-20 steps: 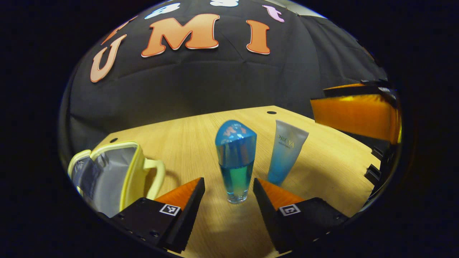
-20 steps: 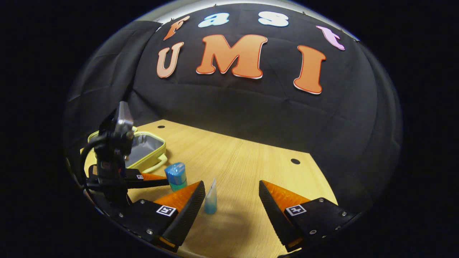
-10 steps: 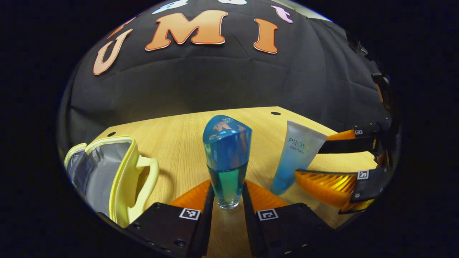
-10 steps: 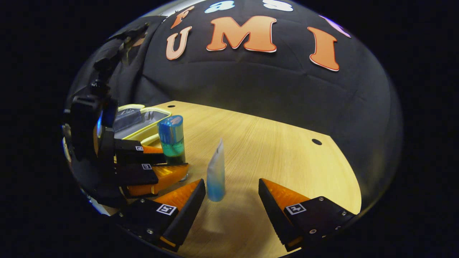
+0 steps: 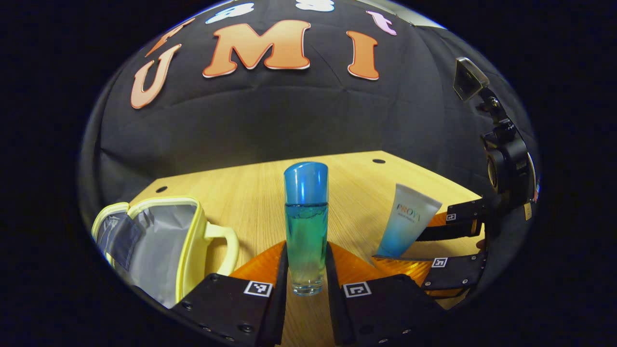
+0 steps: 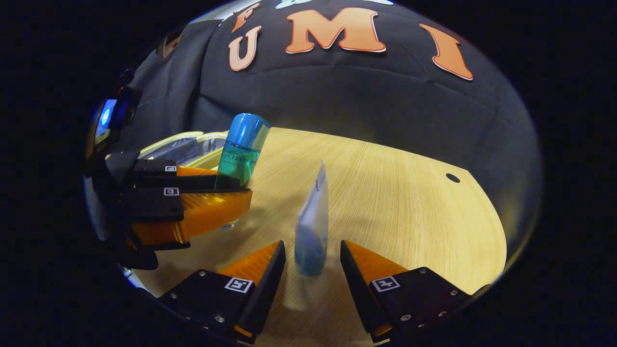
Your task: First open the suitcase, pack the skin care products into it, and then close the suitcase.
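The blue-capped bottle (image 5: 306, 226) of blue-green liquid is pinched low on its glass body by my left gripper (image 5: 307, 258), which is shut on it. In the right gripper view the bottle (image 6: 241, 149) leans in that left gripper (image 6: 243, 188). The white-and-blue tube (image 6: 313, 226) stands on its cap between the fingers of my right gripper (image 6: 312, 246), which is open with a small gap on each side. In the left gripper view the tube (image 5: 409, 224) stands between the right gripper's fingers (image 5: 400, 248). The yellow-edged suitcase (image 5: 164, 241) lies open, showing its grey lining.
The wooden table (image 6: 409, 217) stretches bare to the right of the tube, with a round hole (image 6: 452, 178) near its far edge. The open suitcase (image 6: 183, 144) lies just behind the left gripper. Black cloth walls close off the back.
My left gripper closed on the bottle, which now leans in its grip. My right gripper came forward around the tube and its fingers narrowed.
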A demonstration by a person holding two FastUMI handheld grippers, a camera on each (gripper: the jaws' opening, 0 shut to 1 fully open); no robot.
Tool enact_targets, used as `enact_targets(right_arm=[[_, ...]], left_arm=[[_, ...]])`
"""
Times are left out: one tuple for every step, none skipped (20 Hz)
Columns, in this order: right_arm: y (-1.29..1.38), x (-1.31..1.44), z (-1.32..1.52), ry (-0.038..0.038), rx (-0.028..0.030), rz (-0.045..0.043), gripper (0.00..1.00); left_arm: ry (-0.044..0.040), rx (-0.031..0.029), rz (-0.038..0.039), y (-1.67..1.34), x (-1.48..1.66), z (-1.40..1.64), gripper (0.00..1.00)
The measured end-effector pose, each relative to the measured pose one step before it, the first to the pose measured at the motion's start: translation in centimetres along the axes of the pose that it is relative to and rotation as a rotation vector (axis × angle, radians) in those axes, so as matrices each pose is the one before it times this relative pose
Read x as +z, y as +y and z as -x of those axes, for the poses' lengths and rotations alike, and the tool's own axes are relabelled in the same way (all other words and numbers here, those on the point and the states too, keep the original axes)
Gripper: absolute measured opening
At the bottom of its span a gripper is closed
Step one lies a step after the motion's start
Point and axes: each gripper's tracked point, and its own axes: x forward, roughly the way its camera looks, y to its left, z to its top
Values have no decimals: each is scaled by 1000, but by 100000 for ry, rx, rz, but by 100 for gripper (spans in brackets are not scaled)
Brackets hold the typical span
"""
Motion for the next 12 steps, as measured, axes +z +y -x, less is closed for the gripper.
enact_targets(right_arm=[[-18,60,-105,369,595,-165,72],[7,41,-38,99,592,-1233,68],[127,-23,-175,644,975,-1794,64],[-126,14,105,399,-359,-1645,57],[47,127,-441,300,332,-2071,55],[295,-39,269,1315,922,-1786,46],[63,244,94,272,161,-1210,46],[331,759,469,-1062,627,-1125,45],[238,1021,593,-1125,401,16,45],[203,1002,811,-957,189,621,44],[145,1113,750,-1288,418,383,45],[299,1024,880,-1473,783,-7,45]], left_arm=[[-542,311,459,88,337,135,39],[-1081,514,-486,125,646,441,39],[-1418,800,-426,222,856,505,40],[-1055,43,-91,162,822,348,39],[-697,820,-315,289,767,379,39],[-721,342,-634,348,674,455,38],[-1156,1129,-954,496,963,491,39],[-449,656,-691,346,737,430,38],[-953,1254,-379,453,784,431,39],[-123,672,223,372,677,502,39],[-524,1270,-131,426,745,721,39],[-254,1434,-217,575,911,533,39]])
